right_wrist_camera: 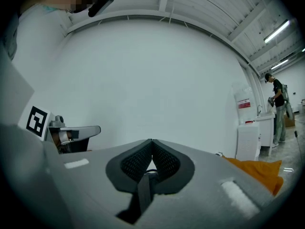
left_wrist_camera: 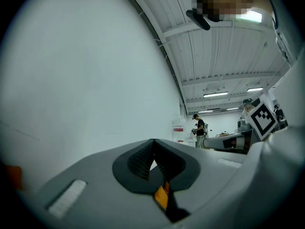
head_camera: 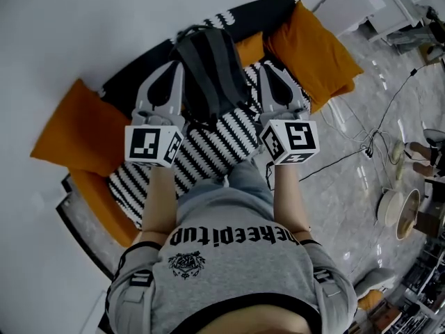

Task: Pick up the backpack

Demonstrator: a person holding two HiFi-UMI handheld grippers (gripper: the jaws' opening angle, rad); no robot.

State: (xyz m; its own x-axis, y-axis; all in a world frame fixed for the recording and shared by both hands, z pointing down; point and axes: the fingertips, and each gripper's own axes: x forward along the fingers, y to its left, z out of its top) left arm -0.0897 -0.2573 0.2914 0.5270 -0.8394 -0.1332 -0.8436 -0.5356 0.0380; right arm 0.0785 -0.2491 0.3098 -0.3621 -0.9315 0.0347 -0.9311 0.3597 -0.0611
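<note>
Left tongs (left_wrist_camera: 153,143): pinched closed on a backpack (head_camera: 208,61) strap.
Right tongs (right_wrist_camera: 151,143): same.
Remaining: probably lifting it clear of the sofa (head_camera: 264,9).

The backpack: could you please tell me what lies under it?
Below the backpack a black-and-white striped cover spreads over the sofa, with orange cushions to either side. The patch directly beneath is hidden by the bag itself.
</note>
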